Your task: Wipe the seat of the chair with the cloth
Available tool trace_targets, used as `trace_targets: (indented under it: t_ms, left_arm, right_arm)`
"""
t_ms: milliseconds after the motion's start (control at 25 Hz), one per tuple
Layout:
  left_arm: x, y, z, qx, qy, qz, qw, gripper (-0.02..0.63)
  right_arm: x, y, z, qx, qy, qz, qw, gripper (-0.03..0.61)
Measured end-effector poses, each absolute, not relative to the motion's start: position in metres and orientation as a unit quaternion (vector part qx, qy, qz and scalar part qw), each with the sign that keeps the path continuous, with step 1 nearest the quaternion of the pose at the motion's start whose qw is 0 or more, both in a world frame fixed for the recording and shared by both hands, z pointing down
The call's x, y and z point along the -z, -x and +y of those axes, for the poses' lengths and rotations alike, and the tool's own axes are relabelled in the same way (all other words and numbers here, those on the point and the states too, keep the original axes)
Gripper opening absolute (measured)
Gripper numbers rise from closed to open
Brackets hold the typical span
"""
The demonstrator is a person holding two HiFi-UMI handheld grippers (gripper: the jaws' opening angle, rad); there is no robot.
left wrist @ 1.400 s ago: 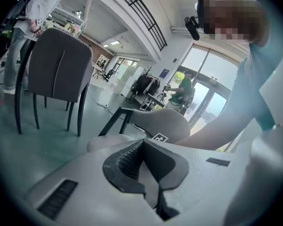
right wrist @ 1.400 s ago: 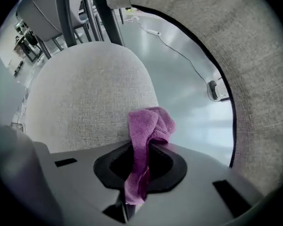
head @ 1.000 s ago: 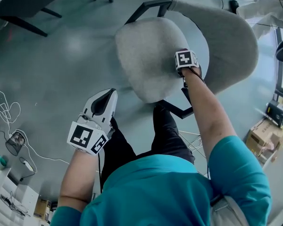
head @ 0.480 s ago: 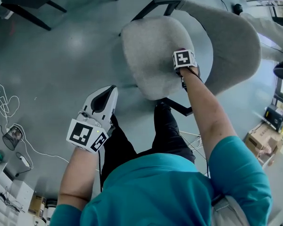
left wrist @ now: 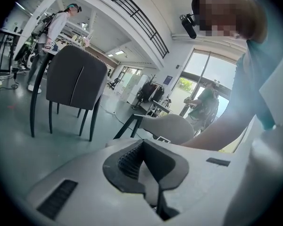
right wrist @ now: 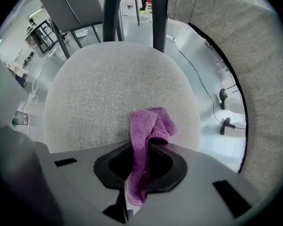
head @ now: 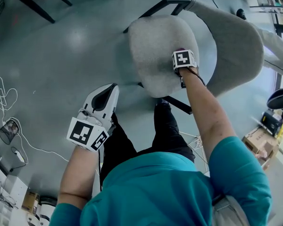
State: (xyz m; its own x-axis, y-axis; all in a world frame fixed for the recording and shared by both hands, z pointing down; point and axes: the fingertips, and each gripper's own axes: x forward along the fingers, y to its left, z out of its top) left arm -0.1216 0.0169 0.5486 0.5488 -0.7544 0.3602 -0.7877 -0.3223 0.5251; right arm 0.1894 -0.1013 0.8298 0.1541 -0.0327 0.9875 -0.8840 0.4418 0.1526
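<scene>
The grey upholstered chair seat (head: 153, 46) lies ahead of me, with its curved backrest (head: 236, 46) to the right. My right gripper (head: 181, 54) rests on the seat's right side, shut on a purple cloth (right wrist: 148, 128). The cloth bunches out of the jaws onto the seat (right wrist: 99, 93), close to the backrest (right wrist: 259, 79). In the head view only a sliver of the cloth (head: 179, 49) shows past the marker cube. My left gripper (head: 103, 100) hangs shut over the floor, left of the chair and holding nothing. Its own view shows the seat (left wrist: 174, 126) beyond its jaws (left wrist: 144, 166).
My legs (head: 165, 126) stand just in front of the chair. Cables (head: 9, 121) trail over the grey floor at left. Black table legs (head: 33, 4) are at top left, and a cardboard box (head: 257, 140) at right. A dark chair (left wrist: 73, 81) and a standing person (left wrist: 52, 27) are farther off.
The right gripper with the cloth has slid a little inward from the seat's right edge. The left gripper has stayed about where it was.
</scene>
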Motion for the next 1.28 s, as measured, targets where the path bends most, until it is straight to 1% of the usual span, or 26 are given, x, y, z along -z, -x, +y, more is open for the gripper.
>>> trace_targets:
  t_ms: [120, 720, 1280]
  left_arm:
    - [-0.548, 0.127, 0.020, -0.019, -0.811, -0.478, 0.338, -0.005]
    - [-0.545, 0.155, 0.048, 0.005, -0.799, -0.495, 0.342, -0.005]
    - [-0.539, 0.219, 0.077, 0.040, -0.771, -0.538, 0.339, -0.005]
  right_arm:
    - [-0.824, -0.171, -0.099, -0.320, -0.400, -0.569, 0.643, 0.048]
    - [-0.826, -0.129, -0.082, -0.311, -0.387, -0.575, 0.651, 0.048]
    - [-0.820, -0.087, -0.061, -0.304, -0.372, -0.563, 0.672, 0.048]
